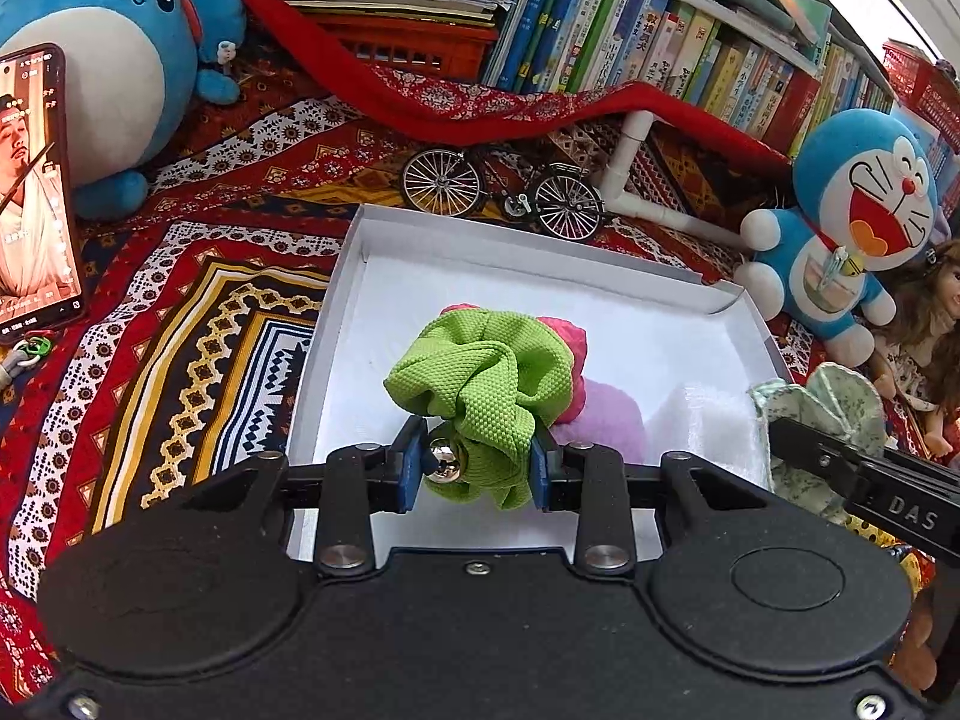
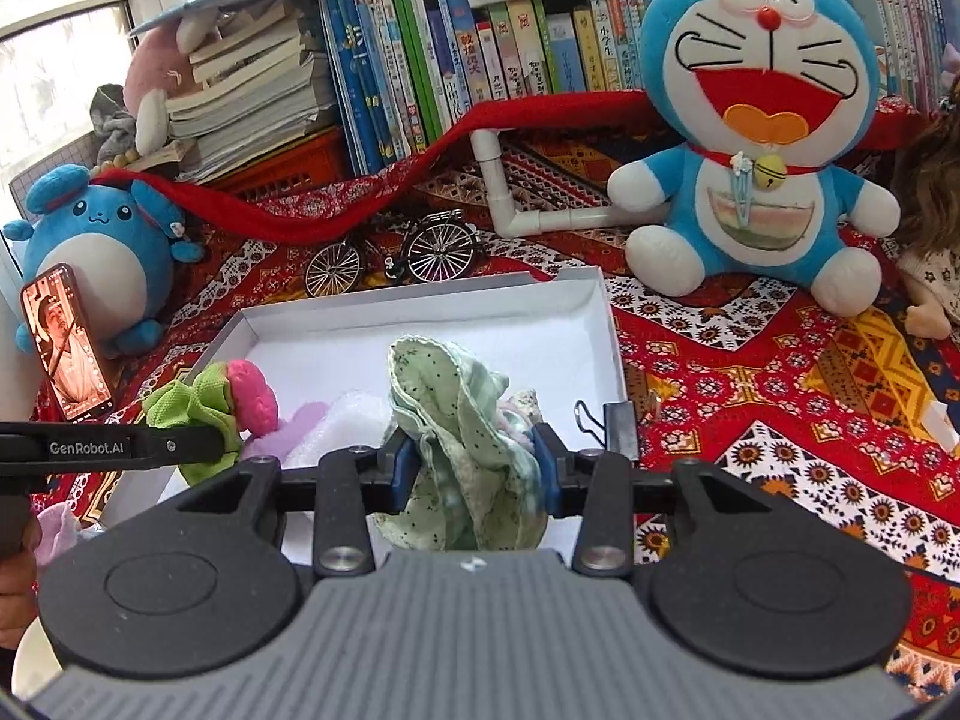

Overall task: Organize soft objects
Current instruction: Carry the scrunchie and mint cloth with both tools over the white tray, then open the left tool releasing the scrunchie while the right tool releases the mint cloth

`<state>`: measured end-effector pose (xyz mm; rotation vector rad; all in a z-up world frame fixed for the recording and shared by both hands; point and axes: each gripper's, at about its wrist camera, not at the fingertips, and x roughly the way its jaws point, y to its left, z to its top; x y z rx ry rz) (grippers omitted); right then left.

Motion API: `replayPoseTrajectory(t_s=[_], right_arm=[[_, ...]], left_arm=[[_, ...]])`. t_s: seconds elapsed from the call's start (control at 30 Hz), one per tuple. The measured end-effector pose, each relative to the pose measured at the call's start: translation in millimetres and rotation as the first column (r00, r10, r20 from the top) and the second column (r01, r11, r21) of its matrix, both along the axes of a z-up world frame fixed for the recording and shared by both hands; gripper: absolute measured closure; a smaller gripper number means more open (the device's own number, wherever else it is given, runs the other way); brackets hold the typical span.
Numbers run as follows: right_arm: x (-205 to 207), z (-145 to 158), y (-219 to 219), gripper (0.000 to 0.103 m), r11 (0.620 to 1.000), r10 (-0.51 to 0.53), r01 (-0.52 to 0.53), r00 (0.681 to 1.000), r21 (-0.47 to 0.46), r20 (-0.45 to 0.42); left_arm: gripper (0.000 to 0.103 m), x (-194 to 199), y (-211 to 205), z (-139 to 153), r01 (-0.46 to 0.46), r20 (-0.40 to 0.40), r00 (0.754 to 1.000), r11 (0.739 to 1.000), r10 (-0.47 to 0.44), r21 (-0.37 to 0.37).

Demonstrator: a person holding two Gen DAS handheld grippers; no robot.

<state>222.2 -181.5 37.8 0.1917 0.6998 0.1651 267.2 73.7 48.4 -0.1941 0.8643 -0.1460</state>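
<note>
My left gripper is shut on a lime green scrunchie with a pink part and a small silver bell, held over the near side of the white box. My right gripper is shut on a pale green dotted cloth, above the same white box. A lilac fluffy piece and a white fluffy piece lie inside the box. The green scrunchie and left gripper show at the left of the right wrist view.
The box rests on a red patterned cloth. A model bicycle, white pipe and rows of books stand behind. Blue plush toys, a doll, a phone and a binder clip surround it.
</note>
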Motion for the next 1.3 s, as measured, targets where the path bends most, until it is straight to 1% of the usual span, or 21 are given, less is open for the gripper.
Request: replayPoseTrajectory(t_s=[0.2, 0.4, 0.47, 0.6, 0.67, 0.73, 0.8, 0.83, 0.87, 0.9, 0.93, 0.97, 1.03, 1.2, 1.3], right_arm=[[12, -3, 9, 0.057, 1.0, 0.0, 0.0, 1.0, -0.004, -0.013], [25, -1, 10, 0.056, 1.0, -0.017, 0.017, 1.0, 0.026, -0.023], [28, -2, 9, 0.056, 0.999, -0.024, 0.025, 0.999, 0.036, -0.032], [31, -9, 4, 0.054, 0.998, -0.042, 0.045, 0.997, 0.045, -0.071], [32, -13, 1, 0.053, 0.997, -0.047, 0.052, 0.995, 0.054, -0.086], [31, -15, 0, 0.052, 0.996, -0.049, 0.055, 0.995, 0.064, -0.089], [31, -15, 1, 0.049, 0.997, -0.05, 0.056, 0.995, 0.061, -0.09], [31, -14, 2, 0.047, 0.997, -0.051, 0.056, 0.995, 0.057, -0.09], [31, -14, 2, 0.04, 0.997, -0.052, 0.056, 0.995, 0.052, -0.089], [31, -13, 3, 0.039, 0.997, -0.056, 0.06, 0.994, 0.045, -0.089], [30, -13, 2, 0.034, 0.997, -0.06, 0.063, 0.994, 0.042, -0.087], [30, -13, 2, 0.029, 0.997, -0.064, 0.067, 0.994, 0.04, -0.083], [28, -12, 0, 0.027, 0.997, -0.053, 0.057, 0.996, 0.054, -0.076], [21, -6, 3, 0.022, 0.999, -0.038, 0.04, 0.998, 0.035, -0.045], [17, -1, 3, 0.018, 0.999, -0.027, 0.028, 0.999, 0.033, -0.025]], left_arm=[[0.07, 5, -2, -2, 0.001, -0.005, 1.0, 1.0, -0.001, -0.003], [0.07, 11, 2, -4, -0.009, -0.015, 1.0, 1.0, 0.009, -0.029], [0.07, 11, 4, -5, -0.011, -0.018, 1.0, 0.999, 0.011, -0.037], [0.066, 10, 6, -6, -0.02, -0.023, 1.0, 0.999, 0.019, -0.03], [0.063, 9, 6, -6, -0.017, -0.023, 1.0, 0.999, 0.016, -0.031], [0.058, 9, 5, -6, -0.017, -0.025, 1.0, 0.999, 0.017, -0.028], [0.055, 9, 5, -7, -0.017, -0.028, 0.999, 1.0, 0.016, -0.025], [0.053, 9, 4, -7, -0.017, -0.029, 0.999, 1.0, 0.016, -0.025], [0.052, 8, 4, -7, -0.016, -0.03, 0.999, 1.0, 0.015, -0.023], [0.048, 8, 3, -8, -0.017, -0.031, 0.999, 1.0, 0.016, -0.019], [0.042, 8, 3, -7, -0.018, -0.033, 0.999, 1.0, 0.018, -0.014], [0.039, 6, 2, -7, -0.021, -0.031, 0.999, 1.0, 0.021, -0.007], [0.028, 3, 1, -4, -0.018, -0.014, 1.0, 1.0, 0.018, 0.004], [0.02, -3, -1, 3, -0.011, 0.015, 1.0, 1.0, 0.011, -0.006], [0.019, -8, -2, 7, -0.007, 0.032, 0.999, 1.0, 0.007, -0.005]])
